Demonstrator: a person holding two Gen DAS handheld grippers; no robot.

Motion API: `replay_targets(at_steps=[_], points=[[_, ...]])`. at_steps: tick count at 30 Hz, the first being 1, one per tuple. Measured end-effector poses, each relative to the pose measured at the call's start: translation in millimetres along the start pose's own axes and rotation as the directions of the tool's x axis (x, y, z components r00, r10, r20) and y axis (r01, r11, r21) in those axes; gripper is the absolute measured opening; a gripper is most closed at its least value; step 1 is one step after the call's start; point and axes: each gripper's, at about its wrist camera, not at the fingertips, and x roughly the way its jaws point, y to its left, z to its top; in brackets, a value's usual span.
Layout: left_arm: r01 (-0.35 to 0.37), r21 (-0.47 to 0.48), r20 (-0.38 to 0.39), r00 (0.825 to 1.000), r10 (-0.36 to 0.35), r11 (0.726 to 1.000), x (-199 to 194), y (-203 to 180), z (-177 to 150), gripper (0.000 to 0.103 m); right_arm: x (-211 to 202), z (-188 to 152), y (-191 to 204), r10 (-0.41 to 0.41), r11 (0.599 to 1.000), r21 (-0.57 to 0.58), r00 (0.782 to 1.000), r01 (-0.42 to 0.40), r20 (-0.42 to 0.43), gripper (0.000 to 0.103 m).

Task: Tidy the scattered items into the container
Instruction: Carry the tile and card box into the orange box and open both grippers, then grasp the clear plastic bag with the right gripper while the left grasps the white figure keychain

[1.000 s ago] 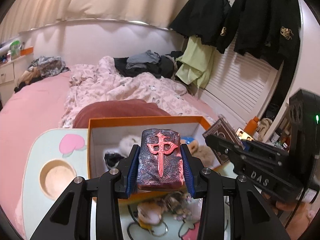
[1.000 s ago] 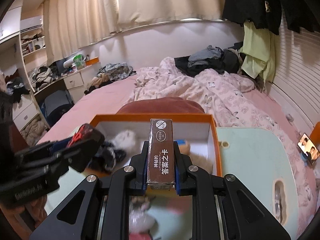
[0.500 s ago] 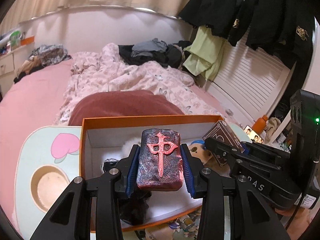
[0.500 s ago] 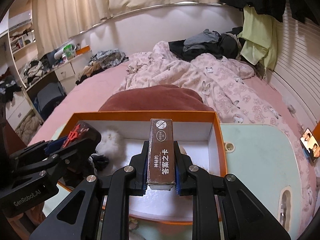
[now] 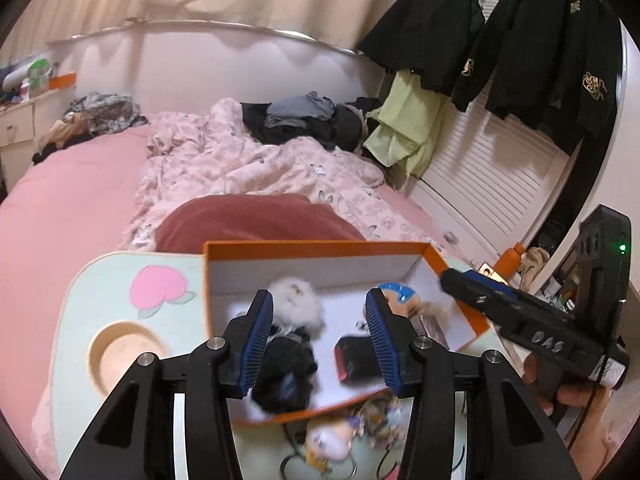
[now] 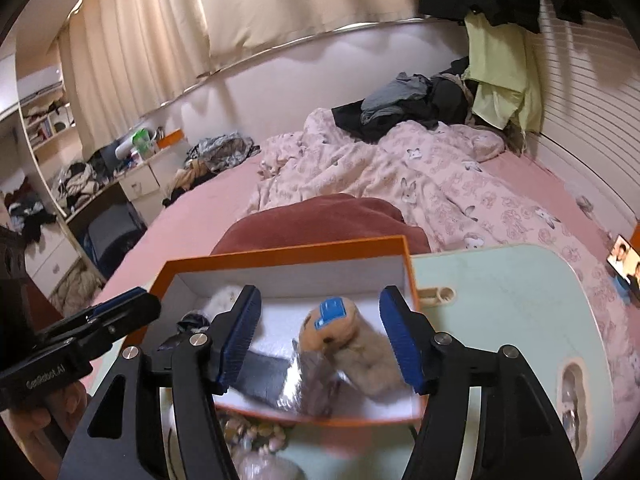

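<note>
From the left wrist, the left gripper (image 5: 319, 340) has just been opening; its jaws stand spread with nothing pinched, above the orange box (image 5: 316, 246). The dark red tile (image 5: 354, 358) lies on the box floor between the pads, near the front rim, beside a black bundle (image 5: 286, 372) and a white pompom (image 5: 298, 304). Bare floor remains toward the far wall.

From the right wrist, the right gripper (image 6: 320, 344) has likewise just been opening and is spread and empty. The card pack (image 6: 304, 376), blurred, lies inside by the near edge, against a tan plush (image 6: 344, 336). More trinkets (image 6: 252, 436) sit on the green table (image 6: 500, 292), nearer than the box.
</note>
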Motion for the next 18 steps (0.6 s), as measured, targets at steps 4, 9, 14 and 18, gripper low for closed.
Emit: replay_targets(at_steps=[4,9,14,18], points=[[0.004,-0.004,-0.004,1.0,-0.004,1.0,-20.7,4.3,-21.9,0.049,-21.4,-18.9,2.3,-0.027,1.0,-0.006,0.999,0.027,0.021,0.062],[-0.012,-0.012,-0.029,1.0,0.012,1.0,-33.9,1.6,-58.0,0.058,-31.8,-53.1,12.3,-0.017,0.998,-0.06,1.0,0.017,0.005,0.062],[-0.078,0.044,-0.082,0.993,0.081,0.996,-23.8,-3.3,-85.8,0.075,-18.1,-83.1,19.6,0.007,0.996,-0.089,0.996,-0.015,-0.085,0.062],[-0.084,0.04,-0.127,0.988,0.089,0.996,-14.8,-1.8,-98.2,0.077,-15.2,-87.5,25.7,0.021,0.993,-0.114,0.996,-0.031,-0.09,0.062]])
